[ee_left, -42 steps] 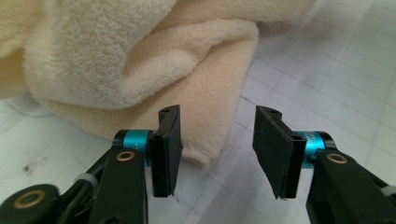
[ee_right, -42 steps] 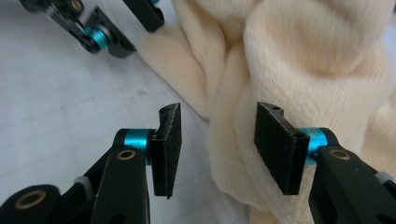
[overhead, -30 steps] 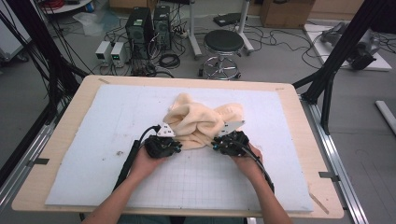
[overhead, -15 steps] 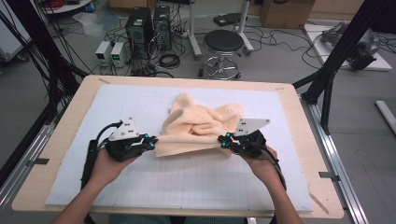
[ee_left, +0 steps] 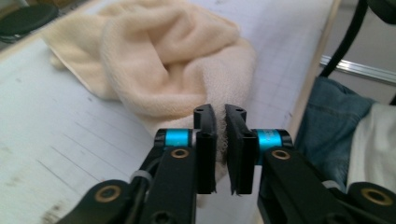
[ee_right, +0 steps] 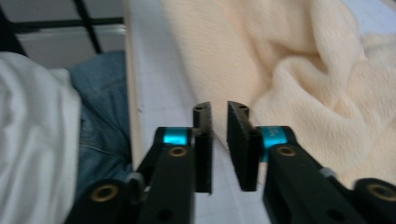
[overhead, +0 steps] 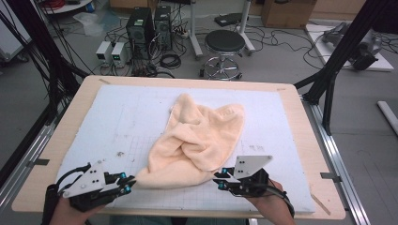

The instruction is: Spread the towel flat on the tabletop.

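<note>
Slip risk first, going from the left. Left gripper down at the near-left edge, jaws clamped on just a thin bit of the towel hem. Little enough cloth to pop free on a hard tug.

Towel itself bunched and twisted mid-mat, so likely to drag as one lump instead of spreading.

Right gripper at the towel's near-right corner, jaws a sliver apart. Can't tell if any cloth is caught, so might come away empty. Both tools right by the front rim too, so easy to pull fabric off onto the lap.

Underneath: smudged white grid mat on a wooden table. Beyond: grey floor, computer towers, cable tangle, round stool.
</note>
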